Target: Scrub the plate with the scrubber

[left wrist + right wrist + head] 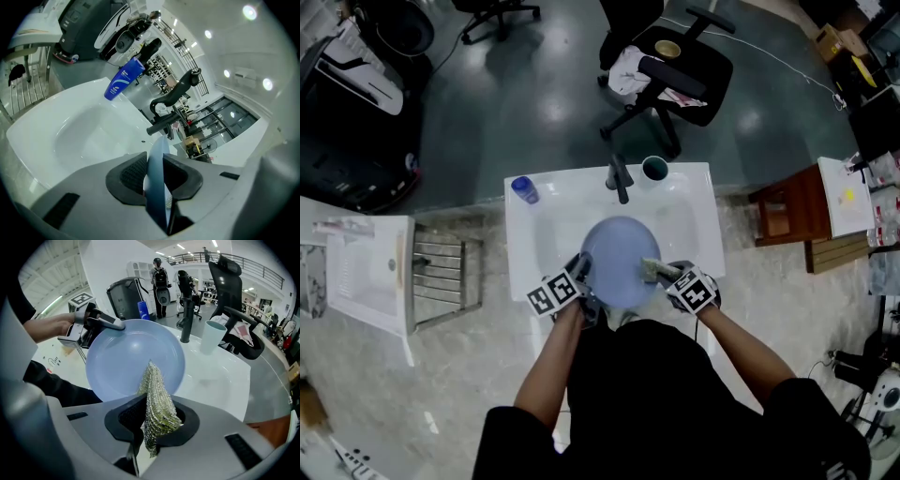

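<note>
A pale blue plate [617, 261] is held tilted over the white sink [686, 217]. My left gripper [580, 274] is shut on the plate's left rim; in the left gripper view the plate [156, 180] shows edge-on between the black pads [132, 174]. My right gripper [667, 274] is shut on a silvery-green mesh scrubber [650, 270]. In the right gripper view the scrubber [156, 401] sticks out of the jaws and its tip lies against the plate [126, 355], low on its face. The left gripper [96, 324] shows there at the plate's upper left rim.
A black tap [619, 177] stands at the sink's back edge, a teal-rimmed cup [654, 169] right of it and a blue bottle [524, 189] at the back left corner. A metal rack [441, 278] and a white unit [366, 272] stand left; an office chair [670, 66] behind.
</note>
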A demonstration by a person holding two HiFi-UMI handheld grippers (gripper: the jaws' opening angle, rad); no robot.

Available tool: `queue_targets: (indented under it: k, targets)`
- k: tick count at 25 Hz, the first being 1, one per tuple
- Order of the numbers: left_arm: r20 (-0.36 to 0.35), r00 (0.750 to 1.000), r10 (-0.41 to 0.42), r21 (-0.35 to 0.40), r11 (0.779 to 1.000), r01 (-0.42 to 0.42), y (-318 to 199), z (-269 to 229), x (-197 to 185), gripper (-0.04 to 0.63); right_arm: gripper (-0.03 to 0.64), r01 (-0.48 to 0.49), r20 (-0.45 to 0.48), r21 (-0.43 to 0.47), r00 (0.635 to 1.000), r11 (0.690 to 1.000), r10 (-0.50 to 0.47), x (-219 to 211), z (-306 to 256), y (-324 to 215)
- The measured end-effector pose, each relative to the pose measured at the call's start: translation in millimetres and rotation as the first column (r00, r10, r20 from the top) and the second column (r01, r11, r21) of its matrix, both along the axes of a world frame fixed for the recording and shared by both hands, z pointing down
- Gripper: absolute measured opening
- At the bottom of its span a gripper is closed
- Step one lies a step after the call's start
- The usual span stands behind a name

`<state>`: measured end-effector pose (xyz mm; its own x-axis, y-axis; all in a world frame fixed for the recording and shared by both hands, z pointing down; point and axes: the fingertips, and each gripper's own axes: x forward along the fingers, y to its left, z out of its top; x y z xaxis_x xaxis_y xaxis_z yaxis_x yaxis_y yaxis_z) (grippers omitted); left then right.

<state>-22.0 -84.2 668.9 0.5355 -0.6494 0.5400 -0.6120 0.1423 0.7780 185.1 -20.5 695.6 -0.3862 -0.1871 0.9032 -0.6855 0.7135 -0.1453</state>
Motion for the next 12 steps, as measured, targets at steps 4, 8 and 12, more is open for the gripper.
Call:
queue_targets:
  k: [4, 8, 12]
  targets:
    - [-0.003, 1.000, -0.025, -0.004, 1.000, 0.025, 1.7, 2.0, -0.5, 0.072, 0.057, -0.002, 0.033, -0.027, 0.999, 1.000, 0.003, -4.2, -3.5, 6.5]
    - [-0.008, 0.999, -0.045, -0.001, 0.999, 0.045, 2.4, 2.7, 0.1, 0.074, 0.057, -0.006, 0.056, -0.050, 0.998, 0.999, 0.009, -8.6, -6.3, 11.7]
    - [-0.007, 0.998, -0.067, -0.002, 0.998, 0.067, 2.7, 2.9, -2.0, 0.074, 0.057, -0.011, 0.094, -0.065, 0.995, 0.998, 0.017, -17.3, -9.8, 13.9]
